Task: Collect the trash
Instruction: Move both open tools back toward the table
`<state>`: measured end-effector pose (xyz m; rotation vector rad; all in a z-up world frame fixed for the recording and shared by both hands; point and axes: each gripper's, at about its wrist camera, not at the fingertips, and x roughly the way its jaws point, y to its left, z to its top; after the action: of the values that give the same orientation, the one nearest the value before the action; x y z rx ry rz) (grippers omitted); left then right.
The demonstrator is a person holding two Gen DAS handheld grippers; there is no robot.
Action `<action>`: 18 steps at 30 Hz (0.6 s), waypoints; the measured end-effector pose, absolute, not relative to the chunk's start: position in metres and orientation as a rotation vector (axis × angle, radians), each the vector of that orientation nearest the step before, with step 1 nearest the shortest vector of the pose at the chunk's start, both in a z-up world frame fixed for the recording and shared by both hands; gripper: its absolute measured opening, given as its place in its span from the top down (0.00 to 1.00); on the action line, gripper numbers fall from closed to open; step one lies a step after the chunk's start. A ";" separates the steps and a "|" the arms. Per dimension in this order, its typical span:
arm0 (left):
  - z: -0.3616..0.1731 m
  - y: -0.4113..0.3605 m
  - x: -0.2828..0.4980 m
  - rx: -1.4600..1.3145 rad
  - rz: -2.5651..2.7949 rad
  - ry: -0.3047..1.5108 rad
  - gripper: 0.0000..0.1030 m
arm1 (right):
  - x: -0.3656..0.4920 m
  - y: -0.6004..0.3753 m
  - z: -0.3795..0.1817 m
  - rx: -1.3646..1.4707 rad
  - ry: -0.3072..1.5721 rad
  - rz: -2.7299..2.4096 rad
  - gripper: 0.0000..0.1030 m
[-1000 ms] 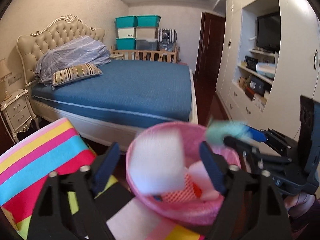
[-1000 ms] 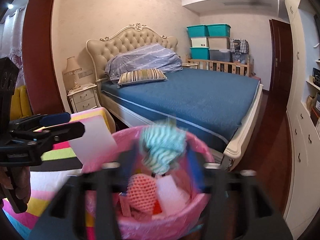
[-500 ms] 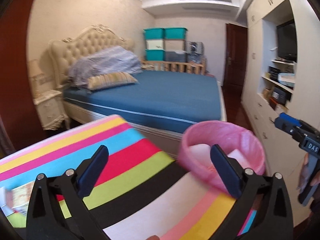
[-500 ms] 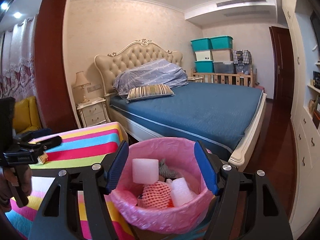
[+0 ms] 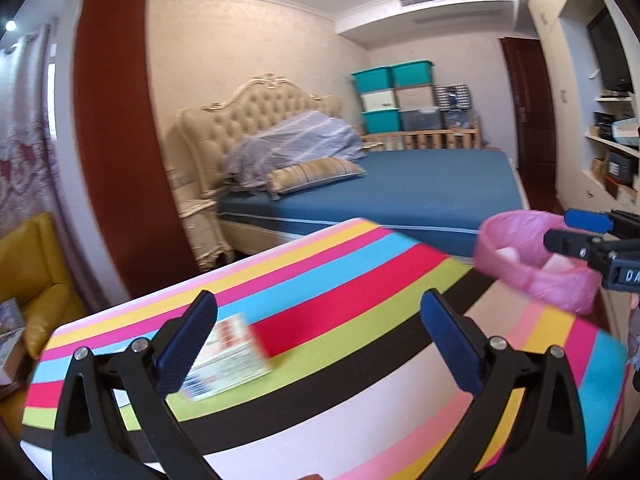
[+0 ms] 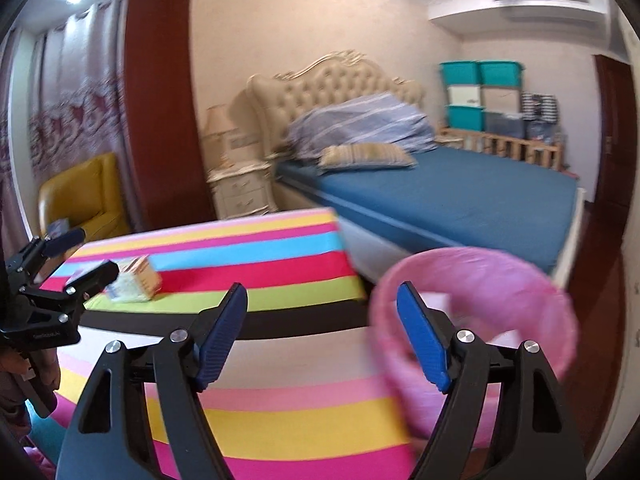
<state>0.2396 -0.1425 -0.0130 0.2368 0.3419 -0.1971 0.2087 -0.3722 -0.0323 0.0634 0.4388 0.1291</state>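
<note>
Both tongs apart and empty, left gripper (image 5: 318, 344) widest, right gripper (image 6: 322, 336) just opening. Next trash, small carton (image 5: 228, 360), lies on striped table (image 5: 360, 280) far from pink bin (image 5: 532, 264). Risk: fast blurred sweep, left pad knocks carton away

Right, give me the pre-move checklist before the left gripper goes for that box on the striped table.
1. Left gripper jaws open, nothing between them: ok; they have just been opening.
2. Small printed box lying on the striped table, unobstructed: ok.
3. Box centred between the left jaws: not ok, it sits by the left jaw.
4. Right gripper empty and away from the box: ok; its jaws have just been opening.
5. Pink-lined bin has room: cannot tell.
</note>
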 end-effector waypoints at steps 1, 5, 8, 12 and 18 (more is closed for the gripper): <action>-0.014 -0.132 0.238 0.232 -0.177 0.344 0.04 | 0.214 -0.359 -0.036 0.055 0.453 0.152 0.28; -0.018 -0.072 0.237 0.165 -0.075 0.377 0.04 | 0.233 -0.315 -0.045 0.034 0.493 0.219 0.28; -0.019 -0.027 0.237 0.095 0.011 0.409 0.04 | 0.248 -0.278 -0.050 0.008 0.520 0.273 0.24; -0.017 0.033 0.236 0.018 0.136 0.446 0.04 | 0.265 -0.230 -0.054 -0.031 0.543 0.343 0.20; -0.023 0.081 0.233 -0.030 0.208 0.524 0.04 | 0.296 -0.172 -0.062 -0.081 0.598 0.417 0.19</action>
<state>0.2333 0.0810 -0.0226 -0.0298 0.5239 0.2084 0.2962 -0.1718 -0.0622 -0.0807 0.5981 0.4167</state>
